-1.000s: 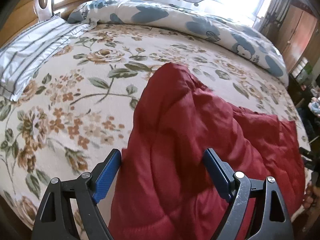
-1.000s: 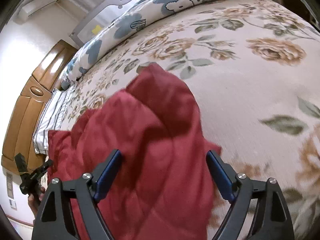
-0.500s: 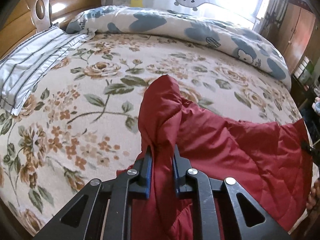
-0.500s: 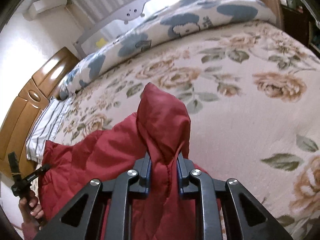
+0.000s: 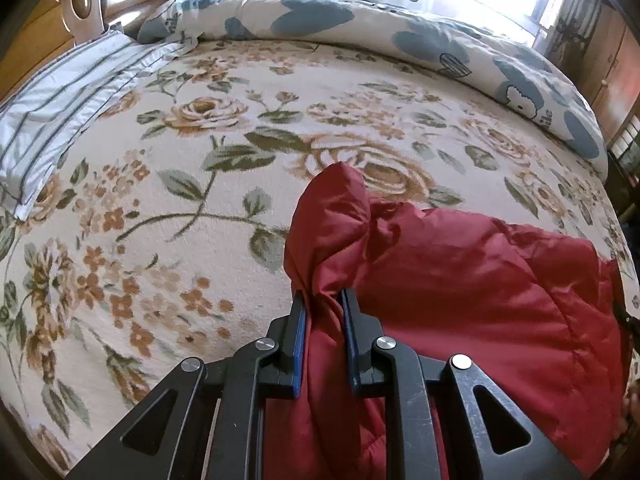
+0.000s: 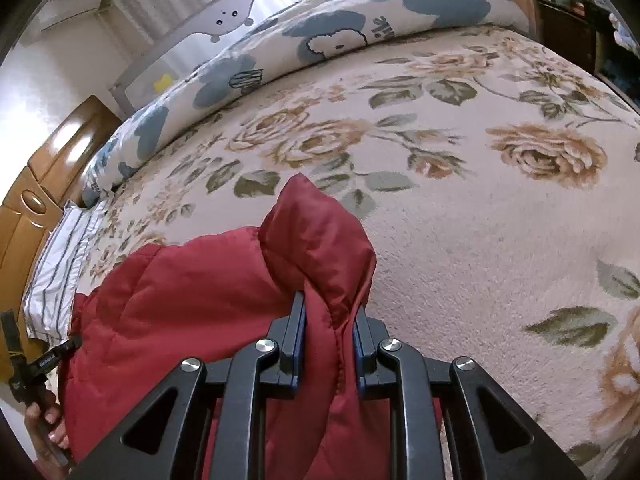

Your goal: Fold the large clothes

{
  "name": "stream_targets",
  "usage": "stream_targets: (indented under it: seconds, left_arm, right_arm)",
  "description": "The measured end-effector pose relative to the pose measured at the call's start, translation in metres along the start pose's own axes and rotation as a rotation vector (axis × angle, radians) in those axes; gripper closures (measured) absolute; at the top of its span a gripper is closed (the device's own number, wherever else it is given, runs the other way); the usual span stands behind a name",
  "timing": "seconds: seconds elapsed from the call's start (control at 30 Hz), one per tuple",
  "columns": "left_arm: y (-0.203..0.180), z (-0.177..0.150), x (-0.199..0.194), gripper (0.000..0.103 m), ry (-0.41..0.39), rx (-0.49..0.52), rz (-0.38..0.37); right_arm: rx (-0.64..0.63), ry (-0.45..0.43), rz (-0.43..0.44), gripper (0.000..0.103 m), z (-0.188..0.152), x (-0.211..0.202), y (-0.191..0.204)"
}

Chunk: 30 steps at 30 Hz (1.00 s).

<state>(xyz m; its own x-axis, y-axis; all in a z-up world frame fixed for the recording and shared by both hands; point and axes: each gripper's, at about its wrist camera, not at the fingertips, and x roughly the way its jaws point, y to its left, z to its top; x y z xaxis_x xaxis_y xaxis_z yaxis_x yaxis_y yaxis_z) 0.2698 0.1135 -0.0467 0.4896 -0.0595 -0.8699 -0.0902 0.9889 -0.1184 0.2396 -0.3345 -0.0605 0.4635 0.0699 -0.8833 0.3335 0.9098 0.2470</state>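
Observation:
A dark red quilted jacket (image 5: pixel 460 280) lies at the near edge of a bed with a floral cover (image 5: pixel 200 160). My left gripper (image 5: pixel 323 300) is shut on a bunched corner of the jacket, which sticks up past the jaws. My right gripper (image 6: pixel 329 304) is shut on the jacket's other corner (image 6: pixel 316 236). The fabric (image 6: pixel 168 300) stretches between the two grippers, held above the bed cover (image 6: pixel 480 240). The left gripper and the hand holding it show at the lower left of the right wrist view (image 6: pixel 36 368).
A blue-and-white patterned duvet (image 5: pixel 400 36) is rolled along the far side of the bed. A striped pillow (image 5: pixel 68 96) lies by the wooden headboard (image 5: pixel 80 0). A wooden wardrobe (image 5: pixel 612 60) stands to the right.
Both grippers were open around the jacket's edge a second ago. They closed on it and have lifted the two corners, pulling the fabric taut between them.

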Motion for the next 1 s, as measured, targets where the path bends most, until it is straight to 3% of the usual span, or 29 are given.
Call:
stream_targets:
  seconds: [0.27,0.53,0.6,0.7,0.9,1.0]
  left_arm:
    - [0.003,0.0,0.006,0.08,0.014,-0.017,-0.004]
    - [0.009,-0.017,-0.05,0.07,-0.058,-0.056,-0.047]
    - [0.002,-0.028,-0.067,0.07,-0.075,-0.023,-0.058]
    - [-0.015,-0.05,-0.091,0.07,-0.077,0.033,-0.141]
    - [-0.057,-0.093,-0.102,0.065,0.003,0.139,-0.265]
    - [-0.069,-0.107,-0.09,0.062,0.018,0.192,-0.201]
  right_arm:
    - [0.02,0.006,-0.017,0.081,-0.003,0.006,-0.004]
    - [0.027,0.007,-0.032,0.08,-0.003,0.01,-0.006]
    - [0.029,0.008,-0.033,0.08,-0.003,0.01,-0.006]
    - [0.028,0.006,-0.038,0.079,-0.003,0.01,-0.006]
    - [0.038,0.009,-0.034,0.077,-0.003,0.008,-0.007]
    - [0.057,0.003,-0.028,0.069,-0.004,0.0,-0.009]
